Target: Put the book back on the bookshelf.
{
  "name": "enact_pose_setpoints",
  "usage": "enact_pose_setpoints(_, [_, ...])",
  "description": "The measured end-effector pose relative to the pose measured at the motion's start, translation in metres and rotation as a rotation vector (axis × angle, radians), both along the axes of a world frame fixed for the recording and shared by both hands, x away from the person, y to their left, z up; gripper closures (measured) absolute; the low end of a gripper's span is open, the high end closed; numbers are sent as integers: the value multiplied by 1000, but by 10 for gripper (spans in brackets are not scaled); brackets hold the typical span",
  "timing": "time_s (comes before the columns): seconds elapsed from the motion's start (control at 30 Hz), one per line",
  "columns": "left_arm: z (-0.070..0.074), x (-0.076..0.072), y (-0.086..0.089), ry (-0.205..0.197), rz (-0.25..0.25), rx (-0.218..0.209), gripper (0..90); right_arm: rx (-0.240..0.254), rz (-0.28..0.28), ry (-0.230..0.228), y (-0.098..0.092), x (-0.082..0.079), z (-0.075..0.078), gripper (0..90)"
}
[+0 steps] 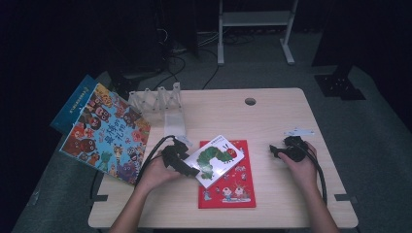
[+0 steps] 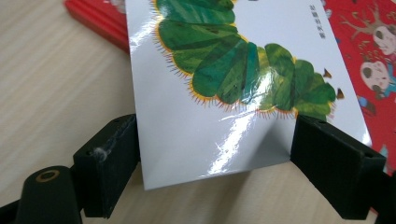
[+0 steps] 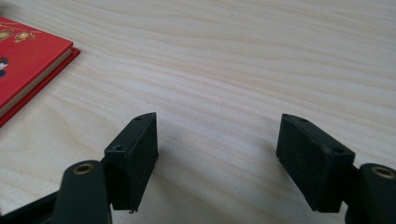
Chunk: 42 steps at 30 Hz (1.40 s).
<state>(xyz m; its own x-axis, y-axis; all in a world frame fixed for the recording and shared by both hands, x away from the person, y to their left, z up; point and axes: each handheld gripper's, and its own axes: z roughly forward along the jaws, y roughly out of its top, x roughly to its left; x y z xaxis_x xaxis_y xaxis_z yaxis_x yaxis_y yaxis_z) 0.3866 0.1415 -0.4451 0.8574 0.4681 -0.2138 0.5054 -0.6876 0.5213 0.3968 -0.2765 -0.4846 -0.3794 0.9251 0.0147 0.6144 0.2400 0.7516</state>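
Observation:
A white book with a green caterpillar [image 1: 216, 158] lies askew on a red picture book [image 1: 233, 187] at the middle of the table. My left gripper [image 1: 192, 171] is at the white book's lower-left end. In the left gripper view the caterpillar book's [image 2: 219, 70] near end sits between the open jaws of the left gripper [image 2: 215, 149], with one pad at its left edge and the other over its right side. My right gripper [image 1: 273, 151] rests open over bare wood to the right of the red book [image 3: 28, 70], and nothing is between the jaws of the right gripper [image 3: 217, 144].
A large colourful picture book [image 1: 109, 133] overhangs the table's left edge, with a blue book [image 1: 73, 104] under it. A clear plastic book rack [image 1: 158, 102] stands at the back left. A cable hole [image 1: 250, 101] is near the far edge.

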Motion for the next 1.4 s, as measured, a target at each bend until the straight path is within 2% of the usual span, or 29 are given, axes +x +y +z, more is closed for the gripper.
enact_pose_setpoints(0.1, [-1, -6, -7, 19, -20, -12, 148, 0, 2, 0, 0, 0, 0, 280])
enact_pose_setpoints(0.23, [-2, -9, -9, 10, -25, -8, 150, 1, 5, 0, 0, 0, 0, 280])
enact_pose_setpoints(0.3, [-2, -10, -7, 4, -19, -13, 150, 0, 9, 0, -1, 0, 0, 282])
enact_pose_setpoints(0.47, [-1, -12, 3, -28, 6, -26, 146, 2, 31, -5, -2, -3, 1, 378])
enact_pose_setpoints(0.57, [0, -13, 12, -48, 20, -4, 111, -3, 50, -1, 1, -5, 5, 386])
enact_pose_setpoints(0.63, [-1, -16, 18, -57, 28, -11, 91, 1, 69, -10, 4, -8, 8, 388])
enact_pose_setpoints(0.7, [-2, -18, 23, -63, 32, -6, 78, 22, 89, -11, 9, -10, 12, 391])
enact_pose_setpoints(0.73, [-3, -20, 29, -81, 42, 5, 60, 38, 109, -15, 14, -11, 15, 393])
enact_pose_setpoints(0.9, [-6, -24, 37, -112, 38, 26, 23, 48, 154, -21, 27, -14, 20, 396])
enact_pose_setpoints(1.07, [-12, -31, 45, -183, 31, 51, 4, 62, 223, -32, 47, -18, 27, 402])
enact_pose_setpoints(1.17, [-18, -34, 49, -229, 27, 61, 0, 94, 273, -28, 62, -21, 31, 409])
enact_pose_setpoints(1.23, [-23, -34, 49, -228, 13, 87, 0, 102, 312, -23, 73, -21, 34, 409])
enact_pose_setpoints(1.27, [-25, -34, 50, -230, 12, 61, 0, 103, 331, -18, 79, -20, 36, 408])
enact_pose_setpoints(1.3, [-28, -34, 52, -256, 0, 21, 0, 105, 351, -15, 88, -18, 37, 408])
enact_pose_setpoints(1.33, [-28, -34, 52, -256, 0, 21, 0, 105, 351, -15, 88, -18, 37, 408])
enact_pose_setpoints(1.37, [-31, -35, 53, -269, -6, -7, 0, 99, 371, -4, 98, -13, 35, 408])
enact_pose_setpoints(1.4, [-31, -36, 53, -277, -9, -17, 0, 99, 371, -4, 98, -13, 35, 406])
